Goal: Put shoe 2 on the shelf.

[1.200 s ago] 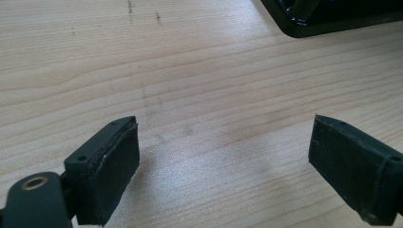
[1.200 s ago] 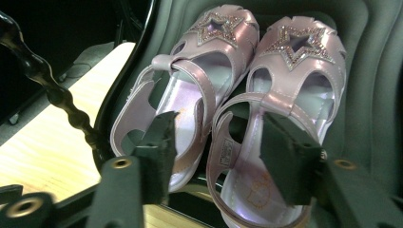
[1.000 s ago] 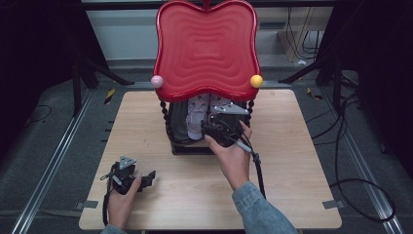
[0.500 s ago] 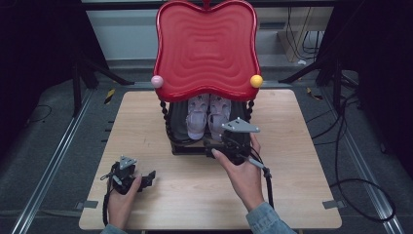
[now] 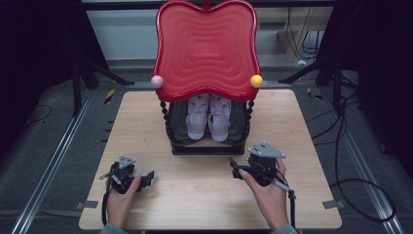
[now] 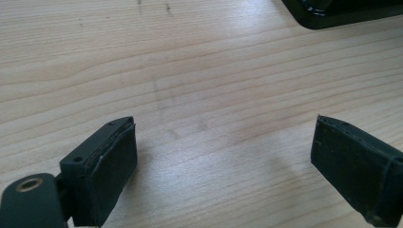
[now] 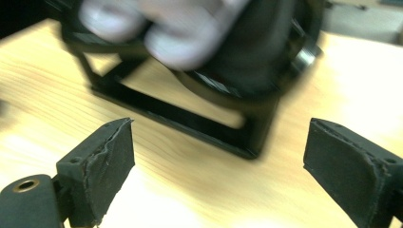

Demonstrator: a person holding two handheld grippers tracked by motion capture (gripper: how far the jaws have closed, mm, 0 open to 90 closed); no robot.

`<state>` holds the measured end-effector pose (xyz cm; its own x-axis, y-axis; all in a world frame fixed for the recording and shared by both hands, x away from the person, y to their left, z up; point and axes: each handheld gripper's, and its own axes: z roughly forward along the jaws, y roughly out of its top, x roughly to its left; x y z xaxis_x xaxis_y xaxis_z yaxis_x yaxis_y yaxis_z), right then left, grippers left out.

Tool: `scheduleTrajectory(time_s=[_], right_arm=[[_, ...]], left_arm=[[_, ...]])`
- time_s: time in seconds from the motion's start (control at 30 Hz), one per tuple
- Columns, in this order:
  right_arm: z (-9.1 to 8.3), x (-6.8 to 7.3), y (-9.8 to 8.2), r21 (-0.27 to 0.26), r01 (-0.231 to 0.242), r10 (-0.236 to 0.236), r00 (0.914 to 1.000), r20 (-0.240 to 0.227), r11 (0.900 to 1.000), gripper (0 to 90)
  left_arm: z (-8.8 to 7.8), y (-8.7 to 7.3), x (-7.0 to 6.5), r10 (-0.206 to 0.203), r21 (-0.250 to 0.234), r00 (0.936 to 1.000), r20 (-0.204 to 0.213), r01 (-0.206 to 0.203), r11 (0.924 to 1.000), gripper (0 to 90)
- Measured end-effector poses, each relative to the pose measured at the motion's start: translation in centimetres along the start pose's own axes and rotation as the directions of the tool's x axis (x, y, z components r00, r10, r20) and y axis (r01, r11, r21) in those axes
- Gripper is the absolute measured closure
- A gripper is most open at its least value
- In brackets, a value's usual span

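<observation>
A pair of pale lilac sandals (image 5: pixel 208 119) lies side by side on the lower shelf of a black rack (image 5: pixel 207 146) under a wavy red top (image 5: pixel 206 46). In the right gripper view the sandals (image 7: pixel 157 28) are a blur above the rack's base (image 7: pixel 228 137). My right gripper (image 5: pixel 234 170) hovers just in front of the rack and apart from it. Its jaws have just been opening and stand wide with nothing between them (image 7: pixel 218 175). My left gripper (image 5: pixel 147 177) rests at the table's front left, open over bare wood (image 6: pixel 223 171).
A pink ball (image 5: pixel 157 81) and a yellow ball (image 5: pixel 256 81) sit at the red top's lower corners. The wooden table (image 5: pixel 136 122) has free room on both sides of the rack. Cables and dark stands lie on the floor around it.
My right gripper has drawn back from the rack's shelf toward the front of the table and sunk lower, leaving both sandals on the shelf. The left gripper has stayed put.
</observation>
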<state>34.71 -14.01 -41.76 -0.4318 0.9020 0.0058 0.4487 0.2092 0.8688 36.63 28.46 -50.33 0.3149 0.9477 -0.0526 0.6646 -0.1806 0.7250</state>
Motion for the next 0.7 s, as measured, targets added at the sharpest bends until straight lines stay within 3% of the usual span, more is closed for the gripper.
scheduleTrajectory(time_s=[0.17,0.3,0.57,0.7], right_arm=[[1.4,-3.4,-3.4,0.059,-0.04,0.037,0.998,0.05,0.997,11.5],[2.7,-5.2,-5.6,0.123,-0.066,0.056,0.9949,0.084,0.99,11.1],[4.2,-6.7,-8.3,0.206,-0.126,0.105,0.9883,0.111,0.97,10.0],[4.4,-6.8,-8.5,0.207,-0.097,0.073,0.9897,0.124,0.973,7.4]], left_arm=[[0.2,-0.1,0.2,0.002,0.01,0.9999,-0.012,-0.002,0.9999,6.3],[0.3,-0.1,0.2,0.005,0.009,0.9999,-0.016,-0.005,0.9999,5.6],[0.4,-0.2,0.2,0.014,0.0,0.9993,-0.034,-0.014,0.9999,5.0],[0.6,-0.3,0.2,0.023,-0.005,0.9988,-0.043,-0.023,0.9997,4.7]])
